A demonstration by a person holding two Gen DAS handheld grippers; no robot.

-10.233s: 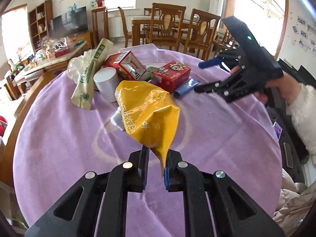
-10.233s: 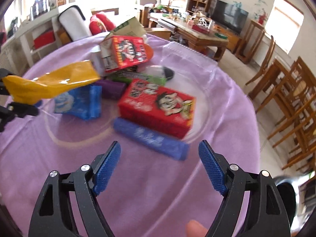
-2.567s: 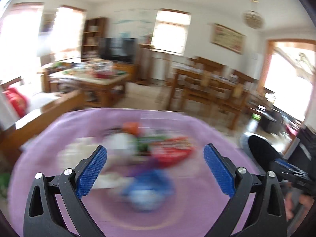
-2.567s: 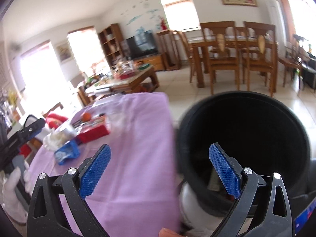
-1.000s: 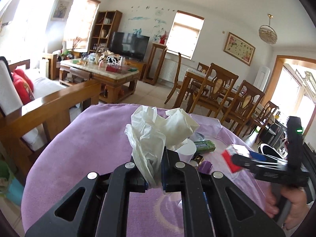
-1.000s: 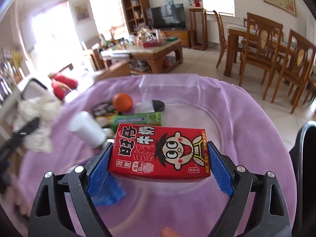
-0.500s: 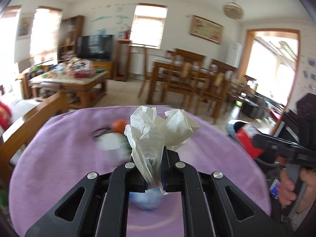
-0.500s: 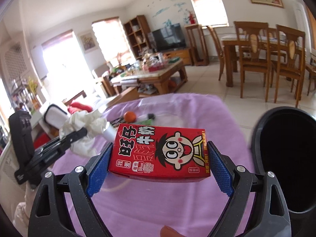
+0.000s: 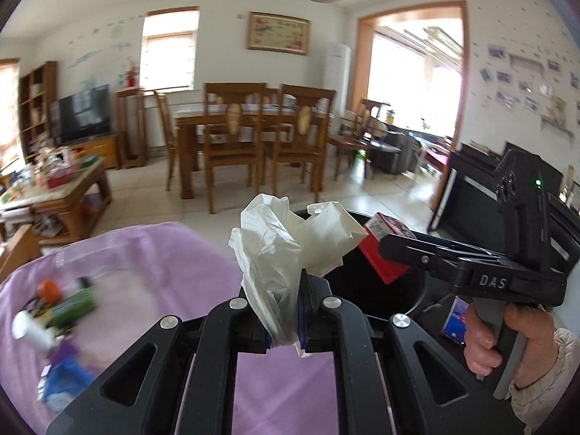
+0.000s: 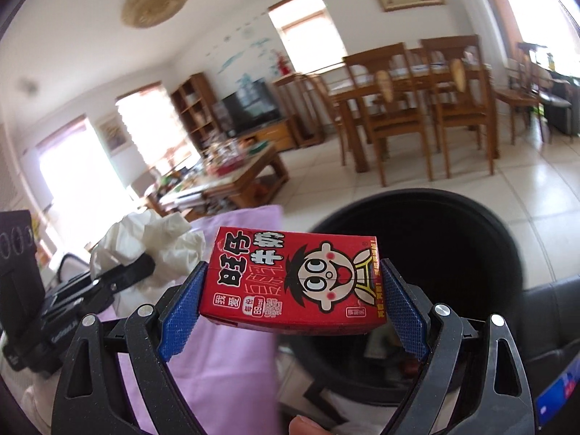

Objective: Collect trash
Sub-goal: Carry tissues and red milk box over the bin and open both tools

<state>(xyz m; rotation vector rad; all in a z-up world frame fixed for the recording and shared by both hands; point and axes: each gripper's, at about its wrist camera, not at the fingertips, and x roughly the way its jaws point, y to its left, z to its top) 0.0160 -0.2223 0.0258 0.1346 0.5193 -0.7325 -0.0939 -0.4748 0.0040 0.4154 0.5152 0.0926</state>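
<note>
The collection is partway through, judging by how things lie. Two pieces of trash are in hand at the round black trash bin (image 10: 427, 253) that stands beside the round table with the lilac cloth (image 9: 163, 253), and neither has been let go yet. Several items are left on the cloth at its far left: a small orange ball-like object (image 9: 49, 289), a green rectangular packet (image 9: 74, 306), a white paper cup lying on its side (image 9: 30, 330), a purple wrapper (image 9: 63, 349) and a crumpled blue plastic wrapper (image 9: 63, 380), all blurred. Something lies at the bottom of the bin, too dark to name.

The right gripper (image 10: 290, 308) has its jaws spread about as wide as the red milk carton with a cartoon face (image 10: 293, 282), its blue pads pressing the carton's two short ends. In the left wrist view the carton hangs over the bin's opening, tilted.

The left gripper (image 9: 284, 320) has its jaws nearly closed, pinching the lower tail of a crumpled white plastic bag (image 9: 286, 250) between them; the bulk of the bag billows above the fingertips. It sits at the table's edge, just beside the bin rim and close to the carton, not clearly over the opening.

What remains, it seems, is to release both items into the bin and return for the pieces on the cloth.
</note>
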